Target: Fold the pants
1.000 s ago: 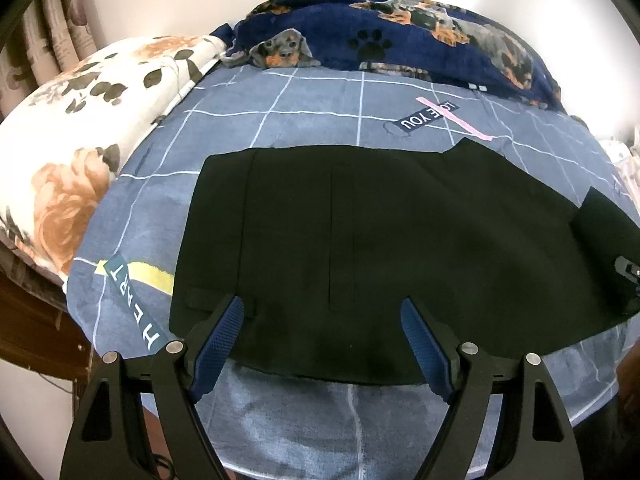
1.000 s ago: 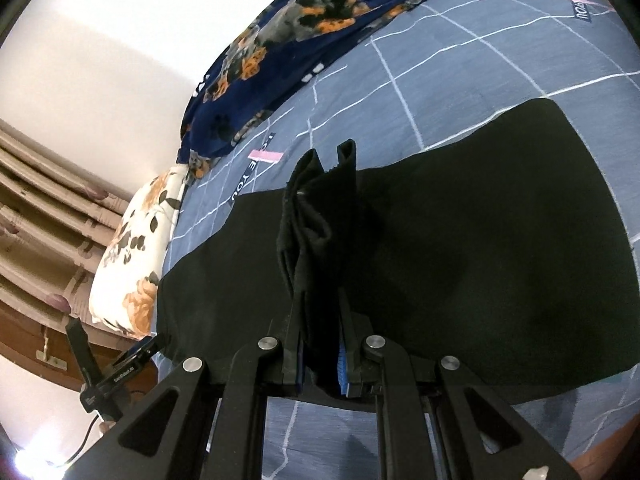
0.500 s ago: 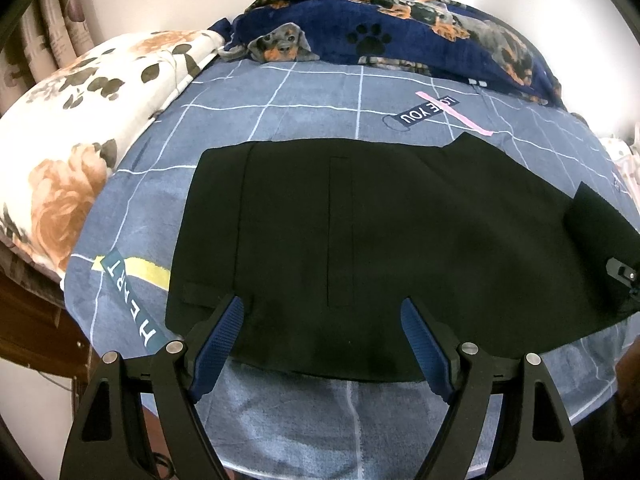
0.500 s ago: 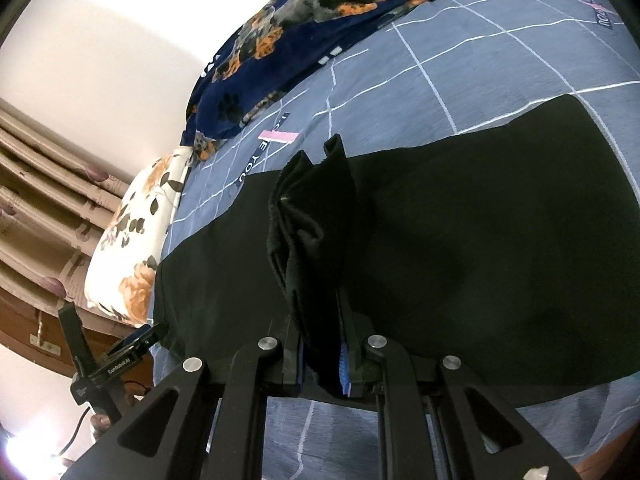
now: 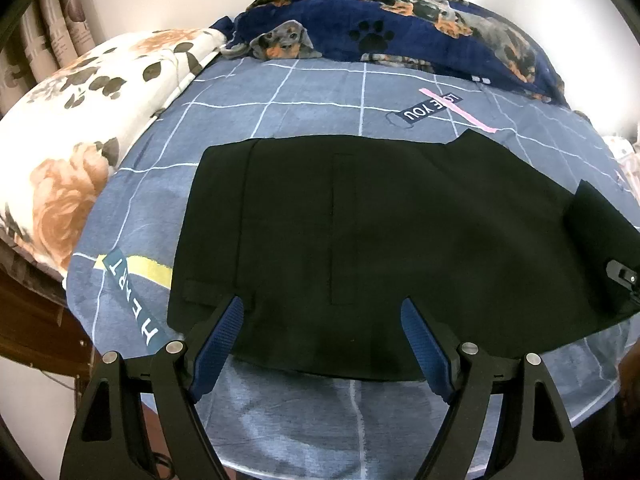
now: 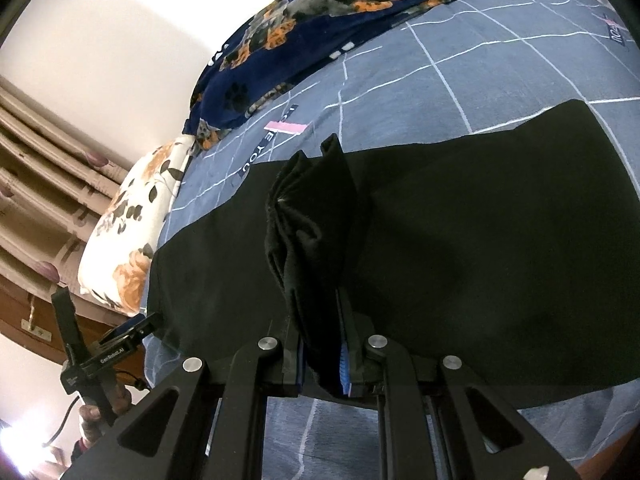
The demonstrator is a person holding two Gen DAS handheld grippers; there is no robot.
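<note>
Black pants (image 5: 360, 232) lie flat across the blue-grey checked bedsheet (image 5: 304, 96), waistband end to the left. My left gripper (image 5: 322, 344) is open and empty, hovering over the near edge of the pants by the waistband. My right gripper (image 6: 325, 364) is shut on a bunched fold of the pants (image 6: 316, 216), lifted above the flat part (image 6: 500, 248). That lifted fold shows at the right edge of the left wrist view (image 5: 600, 232), with the right gripper (image 5: 622, 276) below it. The left gripper appears at the left of the right wrist view (image 6: 120, 344).
A floral pillow (image 5: 80, 128) lies at the left of the bed. A navy dog-print blanket (image 5: 400, 28) is heaped along the far side by the wall. Curtains (image 6: 36, 184) hang beyond the pillow. The bed's near edge (image 5: 352, 440) drops off below my left gripper.
The left gripper has drawn back slightly toward the near edge, still open. The right gripper keeps its hold and has carried the fold a little toward the waistband.
</note>
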